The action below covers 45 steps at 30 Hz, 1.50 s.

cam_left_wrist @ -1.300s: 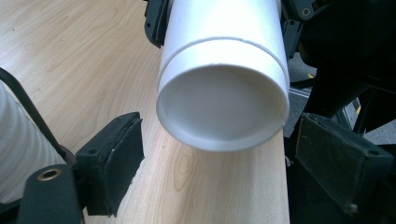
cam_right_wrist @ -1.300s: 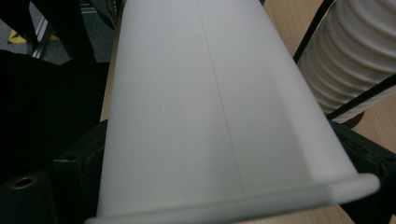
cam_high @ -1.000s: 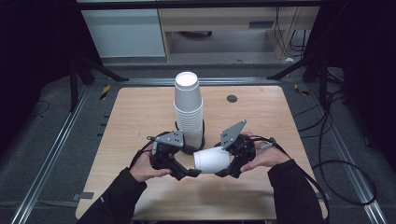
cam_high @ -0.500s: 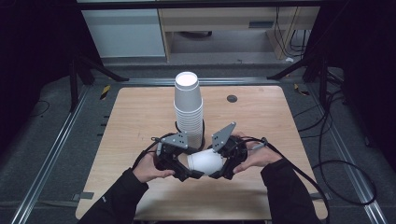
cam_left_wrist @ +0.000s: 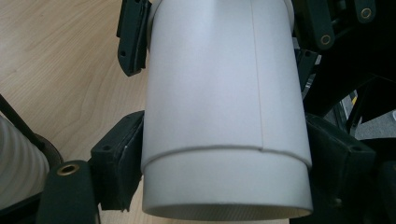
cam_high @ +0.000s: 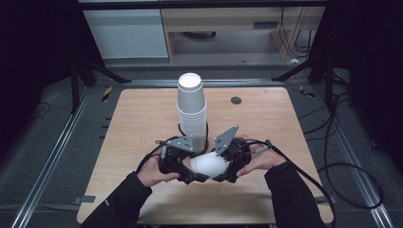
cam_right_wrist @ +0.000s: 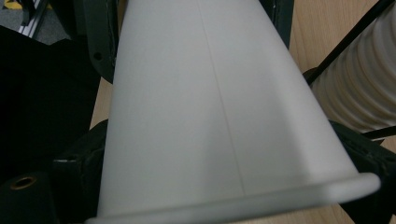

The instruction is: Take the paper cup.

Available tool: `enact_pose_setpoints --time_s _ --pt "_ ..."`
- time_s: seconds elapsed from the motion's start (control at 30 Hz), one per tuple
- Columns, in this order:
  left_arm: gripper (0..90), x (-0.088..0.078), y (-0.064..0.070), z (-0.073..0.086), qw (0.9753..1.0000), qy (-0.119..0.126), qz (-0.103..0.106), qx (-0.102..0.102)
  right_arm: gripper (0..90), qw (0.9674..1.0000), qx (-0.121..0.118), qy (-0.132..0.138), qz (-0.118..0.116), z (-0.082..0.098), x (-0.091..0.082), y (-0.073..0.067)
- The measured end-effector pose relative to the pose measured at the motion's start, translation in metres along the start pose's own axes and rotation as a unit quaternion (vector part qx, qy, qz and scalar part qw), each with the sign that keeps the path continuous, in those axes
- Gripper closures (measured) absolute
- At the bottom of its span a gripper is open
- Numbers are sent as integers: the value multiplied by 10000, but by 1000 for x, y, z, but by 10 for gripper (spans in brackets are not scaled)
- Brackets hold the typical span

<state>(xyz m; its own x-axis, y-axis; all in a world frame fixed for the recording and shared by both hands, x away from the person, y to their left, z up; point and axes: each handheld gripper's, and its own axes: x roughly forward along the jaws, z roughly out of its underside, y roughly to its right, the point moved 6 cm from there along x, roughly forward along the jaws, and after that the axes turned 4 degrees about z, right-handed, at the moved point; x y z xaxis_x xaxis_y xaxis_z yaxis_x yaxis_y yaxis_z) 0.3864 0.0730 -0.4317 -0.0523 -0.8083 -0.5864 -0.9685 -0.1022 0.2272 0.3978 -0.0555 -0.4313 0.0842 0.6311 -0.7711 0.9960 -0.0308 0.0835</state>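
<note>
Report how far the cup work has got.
Done: one white paper cup is off the upside-down stack of white paper cups and lies on its side. In hand: left gripper clamps its base end, right gripper its rim end. Left: the rest of the stack stands on the wooden table.

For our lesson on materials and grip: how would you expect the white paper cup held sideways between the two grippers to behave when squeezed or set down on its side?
The paper cup looks thin-walled, with a visible side seam, so it probably dents under a hard squeeze. It is likely very light. With its tapered round body, it would probably roll in a curve on the table. The left gripper and right gripper both clamp it.
</note>
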Motion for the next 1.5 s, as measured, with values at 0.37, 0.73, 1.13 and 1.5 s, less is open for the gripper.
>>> enact_pose_setpoints --time_s 0.37,0.73,1.13,1.5 --pt "221 -1 0 0 10000 56 -5 -36 77 9999 19 92 45 0 0 1" --pt "223 -3 0 -1 9999 129 -4 -26 71 9998 45 194 64 0 -2 1" --pt "222 -7 -1 1 9999 115 -50 12 60 9975 235 641 181 -4 -21 4" --pt "218 -14 -7 3 9996 235 -112 -70 65 9837 605 1536 709 -2 -60 14"
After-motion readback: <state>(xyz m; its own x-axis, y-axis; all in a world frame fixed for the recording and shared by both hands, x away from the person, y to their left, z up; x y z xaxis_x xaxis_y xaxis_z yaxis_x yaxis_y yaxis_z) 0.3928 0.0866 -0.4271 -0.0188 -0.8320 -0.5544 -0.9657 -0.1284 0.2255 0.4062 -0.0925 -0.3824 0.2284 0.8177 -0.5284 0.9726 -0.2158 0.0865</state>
